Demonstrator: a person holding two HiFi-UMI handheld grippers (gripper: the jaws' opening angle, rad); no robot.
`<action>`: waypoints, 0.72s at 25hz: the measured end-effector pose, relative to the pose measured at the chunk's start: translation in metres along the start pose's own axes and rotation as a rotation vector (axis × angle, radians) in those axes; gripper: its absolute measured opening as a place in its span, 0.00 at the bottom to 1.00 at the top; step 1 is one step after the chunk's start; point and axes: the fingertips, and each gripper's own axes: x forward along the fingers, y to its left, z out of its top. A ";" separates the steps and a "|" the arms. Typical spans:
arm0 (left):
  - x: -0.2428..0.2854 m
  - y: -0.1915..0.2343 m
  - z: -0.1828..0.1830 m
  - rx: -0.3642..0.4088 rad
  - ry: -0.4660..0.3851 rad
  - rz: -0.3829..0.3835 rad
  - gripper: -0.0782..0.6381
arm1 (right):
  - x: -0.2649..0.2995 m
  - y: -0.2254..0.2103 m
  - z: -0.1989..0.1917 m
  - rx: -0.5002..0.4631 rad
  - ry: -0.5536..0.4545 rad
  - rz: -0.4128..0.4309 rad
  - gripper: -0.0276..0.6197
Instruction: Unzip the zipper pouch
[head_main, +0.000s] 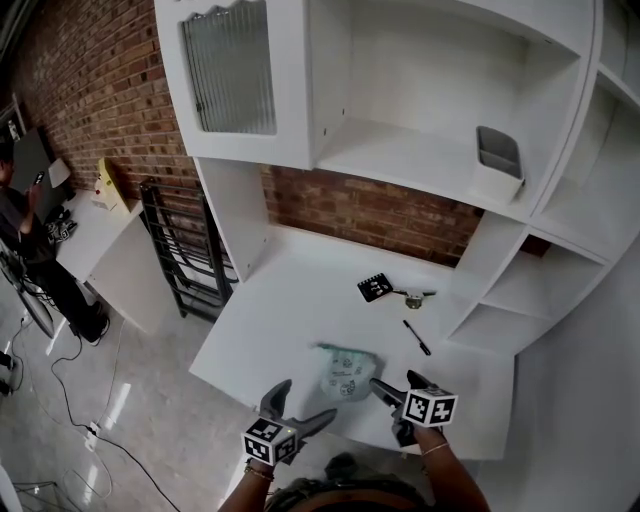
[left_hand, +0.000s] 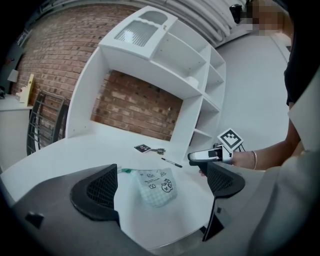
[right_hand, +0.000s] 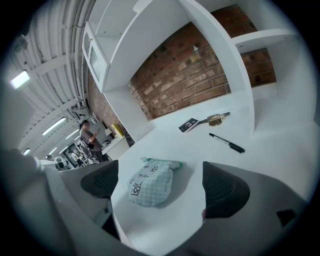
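Approach is only starting: pouch (head_main: 347, 371) is lying on the table (head_main: 300, 310) near the front edge, apparently unopened. Left gripper (head_main: 300, 405) and right gripper (head_main: 398, 388) are hovering either side of the pouch, both spread wide and empty. Next, one is likely needing to pin the fabric while the other pinches the pull. Bare table is stretching beyond the pouch towards the pen (head_main: 417, 337).

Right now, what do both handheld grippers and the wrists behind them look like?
Both the left gripper and right gripper are dark grey, with curved jaws and black grid-textured pads. Each carries a white cube with black square markers. A thin bracelet circles each wrist.
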 end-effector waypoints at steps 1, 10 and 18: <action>0.001 0.001 -0.002 0.001 0.006 0.001 0.90 | 0.003 0.000 -0.001 0.002 0.011 0.004 0.85; 0.002 0.008 -0.013 -0.018 0.037 0.006 0.90 | 0.047 -0.006 -0.022 0.162 0.207 0.082 0.84; -0.003 0.007 -0.013 -0.014 0.059 0.003 0.90 | 0.083 -0.007 -0.030 0.270 0.337 0.105 0.81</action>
